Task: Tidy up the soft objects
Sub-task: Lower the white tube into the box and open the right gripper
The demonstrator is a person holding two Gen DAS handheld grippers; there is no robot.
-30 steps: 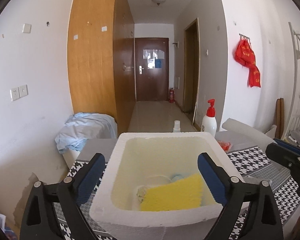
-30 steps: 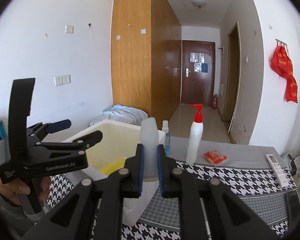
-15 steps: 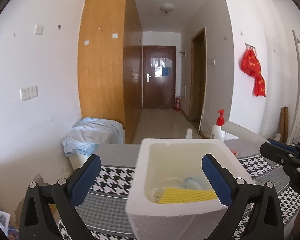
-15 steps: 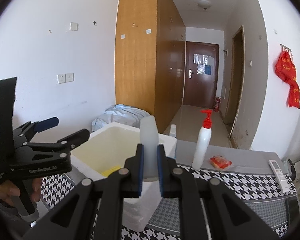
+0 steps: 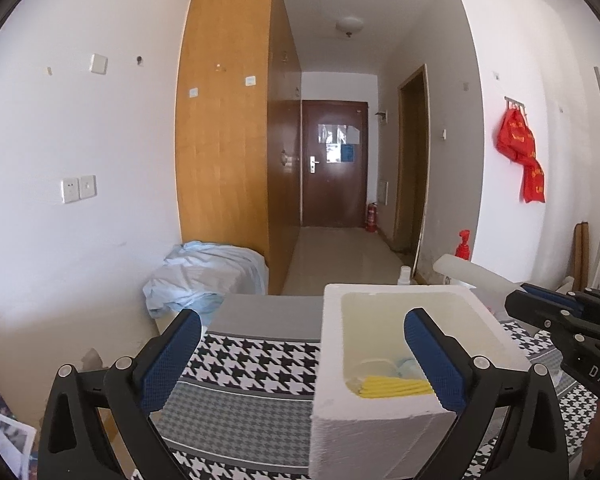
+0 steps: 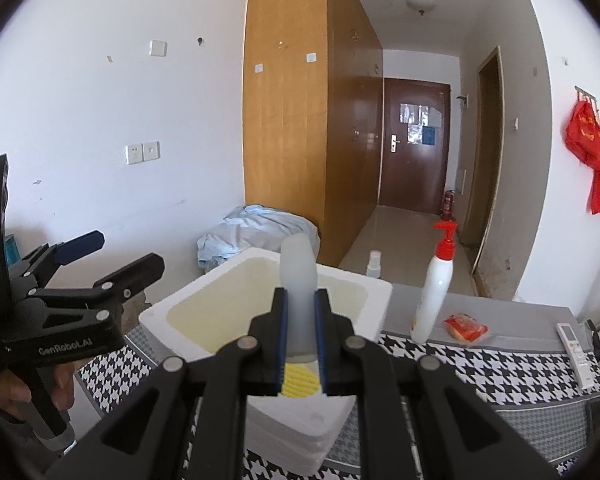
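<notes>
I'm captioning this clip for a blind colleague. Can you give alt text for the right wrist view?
The right tool is shut on a pale translucent soft piece, held above a white foam box with a yellow sponge inside. The open left tool waits at left.

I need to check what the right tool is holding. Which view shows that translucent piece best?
The right wrist view: the translucent white piece stands centered, clamped between the right tool's fingers above the foam box. The left wrist view shows only its tip at the right edge.
</notes>
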